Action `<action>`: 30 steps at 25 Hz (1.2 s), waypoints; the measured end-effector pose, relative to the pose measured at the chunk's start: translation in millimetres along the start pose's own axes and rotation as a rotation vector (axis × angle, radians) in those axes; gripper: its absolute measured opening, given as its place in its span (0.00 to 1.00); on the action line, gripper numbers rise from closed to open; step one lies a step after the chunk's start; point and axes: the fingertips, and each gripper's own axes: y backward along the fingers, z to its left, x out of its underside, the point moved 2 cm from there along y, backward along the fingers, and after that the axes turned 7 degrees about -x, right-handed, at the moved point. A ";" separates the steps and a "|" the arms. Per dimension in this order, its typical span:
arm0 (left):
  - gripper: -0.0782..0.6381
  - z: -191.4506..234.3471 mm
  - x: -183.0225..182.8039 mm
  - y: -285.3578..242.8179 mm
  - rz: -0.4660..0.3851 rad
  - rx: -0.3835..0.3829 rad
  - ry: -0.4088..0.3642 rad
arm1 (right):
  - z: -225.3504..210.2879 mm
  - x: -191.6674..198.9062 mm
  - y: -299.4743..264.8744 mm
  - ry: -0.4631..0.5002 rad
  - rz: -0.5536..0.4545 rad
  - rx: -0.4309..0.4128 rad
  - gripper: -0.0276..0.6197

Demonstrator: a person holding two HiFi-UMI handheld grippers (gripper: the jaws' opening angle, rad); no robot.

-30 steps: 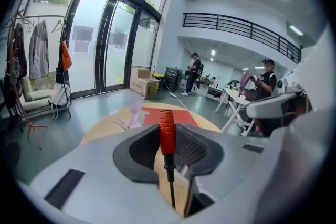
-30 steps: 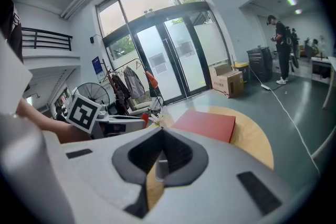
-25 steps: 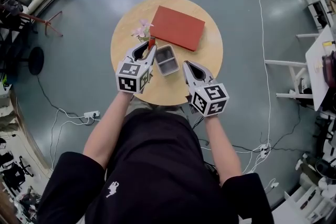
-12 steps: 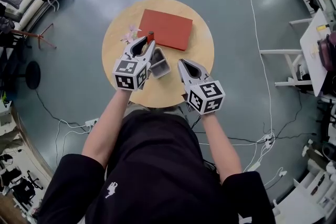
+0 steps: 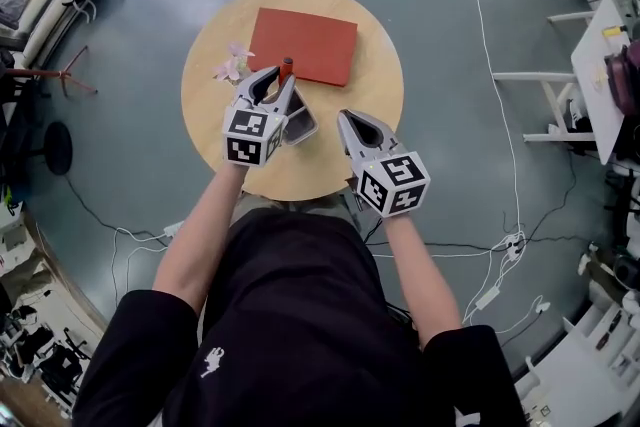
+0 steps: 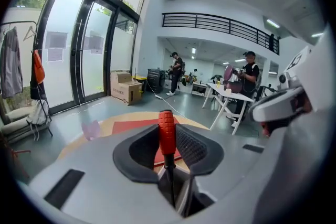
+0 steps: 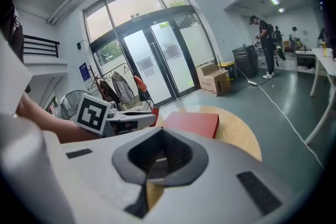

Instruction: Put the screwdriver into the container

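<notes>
Red-handled screwdriver; round wooden table

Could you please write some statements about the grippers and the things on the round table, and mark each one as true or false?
1. The left gripper holds a screwdriver with a red handle. True.
2. The screwdriver lies inside the container. False: it is clamped in the left gripper's jaws, with its handle sticking out past them above the table.
3. The right gripper holds the pink flower. False: its jaws are shut on nothing, and the flower lies on the table beside the left gripper.
4. A red book lies flat on the table. True.
5. The container stands on the floor. False: it stands on the table, between the two grippers.
</notes>
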 end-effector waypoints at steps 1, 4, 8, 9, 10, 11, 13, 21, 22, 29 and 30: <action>0.25 -1.2 4.4 -2.4 0.012 0.005 -0.009 | -1.0 2.1 0.0 -0.005 0.004 0.002 0.05; 0.25 -5.7 16.7 -9.1 0.046 0.015 -0.059 | -4.2 7.6 -0.5 -0.016 0.014 0.006 0.05; 0.25 -18.7 32.1 -14.9 0.091 0.058 -0.169 | -8.5 9.2 0.9 -0.022 0.021 0.019 0.05; 0.25 -22.5 36.1 -15.9 0.099 0.072 -0.190 | -9.7 9.0 1.4 -0.024 0.020 0.023 0.05; 0.25 -26.0 40.3 -16.7 0.107 0.086 -0.208 | -10.6 8.9 1.8 -0.027 0.018 0.027 0.05; 0.25 -29.4 44.2 -17.4 0.115 0.097 -0.226 | -11.6 9.0 2.3 -0.029 0.017 0.031 0.05; 0.25 -36.3 50.2 -18.4 0.132 0.113 -0.271 | -13.7 9.9 4.0 -0.031 0.016 0.037 0.05; 0.25 -49.7 62.2 -19.7 0.184 0.143 -0.380 | -15.4 12.5 9.7 -0.036 0.015 0.042 0.05; 0.25 -50.7 62.6 -20.6 0.187 0.143 -0.383 | -15.6 12.8 10.6 -0.036 0.015 0.042 0.05; 0.25 -52.5 66.0 -28.7 0.202 0.143 -0.388 | -18.0 15.5 14.4 -0.040 0.014 0.052 0.05; 0.25 -52.4 66.6 -29.6 0.207 0.142 -0.387 | -18.6 15.8 15.0 -0.041 0.015 0.053 0.05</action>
